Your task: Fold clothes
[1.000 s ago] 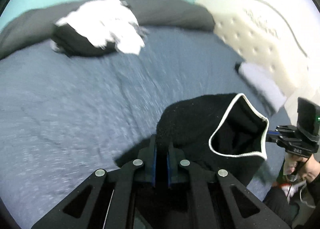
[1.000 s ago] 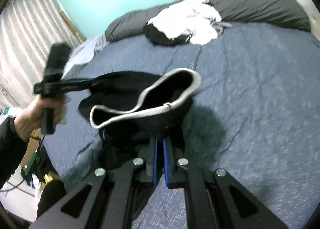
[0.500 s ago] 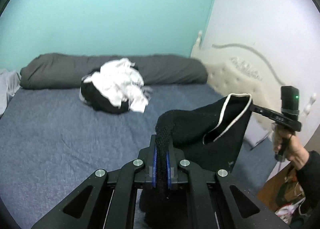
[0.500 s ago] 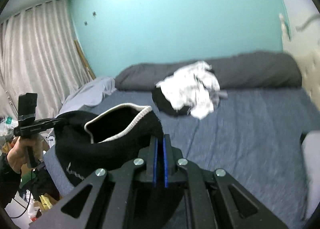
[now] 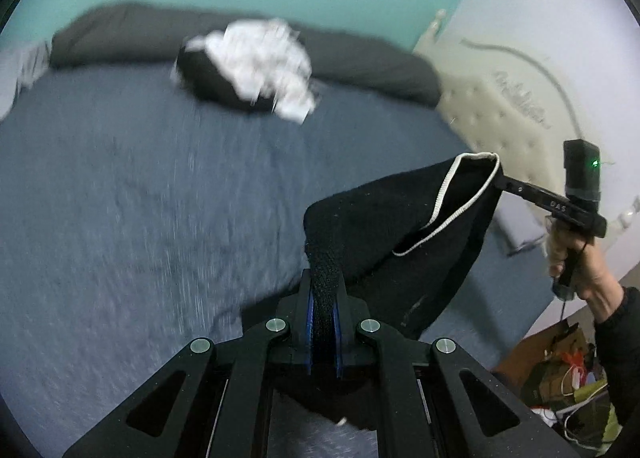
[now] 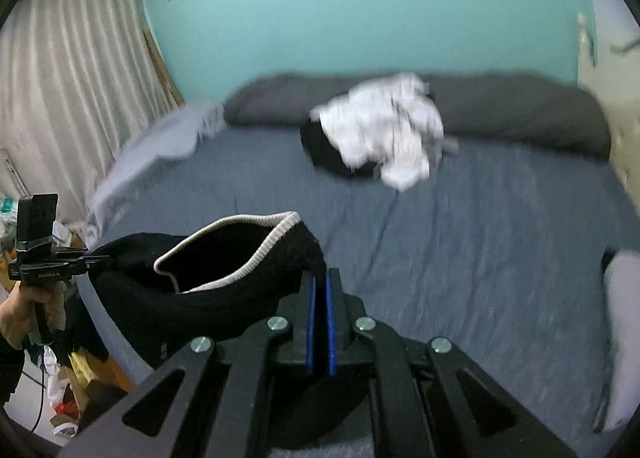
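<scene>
You hold the black knit garment (image 5: 404,230) in the air above the blue bed sheet (image 5: 140,198), stretched between both claws. Your left gripper (image 5: 322,298) is clamped narrow on a bunched shoulder of it at lower centre of the left view; your right gripper (image 6: 319,290) pinches the other edge at lower centre of the right view. To do this step well, I would keep both hands level and pull gently apart until the cloth hangs flat, then lay it down smooth on the open sheet. The fabric looks thick, soft and stretchy, with a ribbed white trim (image 6: 256,254) round a gaping opening. A crumpled white and black pile (image 6: 380,138) lies in the upper middle, against a long grey bolster (image 6: 520,110).
</scene>
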### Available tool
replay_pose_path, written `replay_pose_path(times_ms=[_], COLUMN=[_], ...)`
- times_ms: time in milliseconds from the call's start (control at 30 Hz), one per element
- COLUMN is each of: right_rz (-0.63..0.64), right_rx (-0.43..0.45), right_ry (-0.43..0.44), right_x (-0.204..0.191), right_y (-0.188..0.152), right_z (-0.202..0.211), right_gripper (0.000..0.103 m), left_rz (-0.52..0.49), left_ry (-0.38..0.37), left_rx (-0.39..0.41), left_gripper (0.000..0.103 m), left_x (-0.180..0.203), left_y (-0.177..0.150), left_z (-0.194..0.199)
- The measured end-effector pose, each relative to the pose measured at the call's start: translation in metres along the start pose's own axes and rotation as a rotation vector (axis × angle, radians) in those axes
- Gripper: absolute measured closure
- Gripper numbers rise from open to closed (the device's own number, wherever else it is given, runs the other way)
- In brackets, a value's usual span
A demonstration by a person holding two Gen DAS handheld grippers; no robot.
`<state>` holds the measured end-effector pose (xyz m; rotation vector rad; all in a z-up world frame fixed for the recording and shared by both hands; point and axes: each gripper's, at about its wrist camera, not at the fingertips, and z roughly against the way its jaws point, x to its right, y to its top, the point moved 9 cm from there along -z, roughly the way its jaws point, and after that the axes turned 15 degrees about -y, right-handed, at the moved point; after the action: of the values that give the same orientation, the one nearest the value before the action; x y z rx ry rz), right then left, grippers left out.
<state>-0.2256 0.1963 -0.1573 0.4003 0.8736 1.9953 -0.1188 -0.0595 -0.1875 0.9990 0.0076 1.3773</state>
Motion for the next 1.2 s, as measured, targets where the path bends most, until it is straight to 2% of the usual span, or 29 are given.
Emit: replay_pose_path(times_ms=[233, 367, 467, 533, 667, 733, 800, 900, 967, 1033, 1200], right_rz=[0.003, 0.006, 0.037, 0.055, 0.055, 0.048, 0.043, 0.04, 0.037, 0.037, 0.03], right_rx=[-0.161, -0.213, -0.229, -0.228, -0.224, -0.223, -0.221, -0.221, -0.223, -0.224, -0.223], right_ry=[-0.012, -0.005, 0.001, 0.012, 0.029, 0.036, 0.042, 0.045, 0.048, 0.05, 0.059], right_x=[-0.006, -0.013, -0.021, -0.026, -0.032, -0.032, -0.033, -0.036, -0.037, -0.037, -0.036], right_y=[-0.072, -0.095, -0.104, -0.107, -0.11, -0.11, -0.11, -0.111, -0.112, -0.112, -0.113], right_z=[-0.082, -0.113, -0.128, -0.133, -0.138, -0.14, -0.141, -0.141, -0.141, -0.14, -0.138], right_gripper=[0.099, 0.099, 0.099, 0.099, 0.099, 0.099, 0.099, 0.099, 0.099, 0.099, 0.099], left_rz=[0.107, 0.178, 0.21, 0.208, 0.165, 0.137, 0.108, 0.048, 0.038, 0.037, 0.031], left_ry=[0.04, 0.057, 0.066, 0.081, 0.116, 0.119, 0.089, 0.085, 0.074, 0.084, 0.122], left_rx=[-0.086, -0.129, -0.112, -0.088, -0.04, -0.027, -0.062, -0.12, -0.143, -0.166, -0.204], left_gripper=[0.096, 0.094, 0.09, 0.083, 0.082, 0.078, 0.073, 0.072, 0.066, 0.055, 0.054], left_x=[-0.062, -0.098, -0.111, -0.112, -0.103, -0.094, -0.076, -0.052, -0.039, -0.034, -0.03], left_y=[-0.031, -0.041, -0.044, -0.038, -0.017, -0.004, 0.003, 0.006, 0.004, 0.003, 0.004], left_z=[-0.058, -0.081, -0.078, -0.07, -0.056, -0.057, -0.07, -0.098, -0.117, -0.13, -0.16])
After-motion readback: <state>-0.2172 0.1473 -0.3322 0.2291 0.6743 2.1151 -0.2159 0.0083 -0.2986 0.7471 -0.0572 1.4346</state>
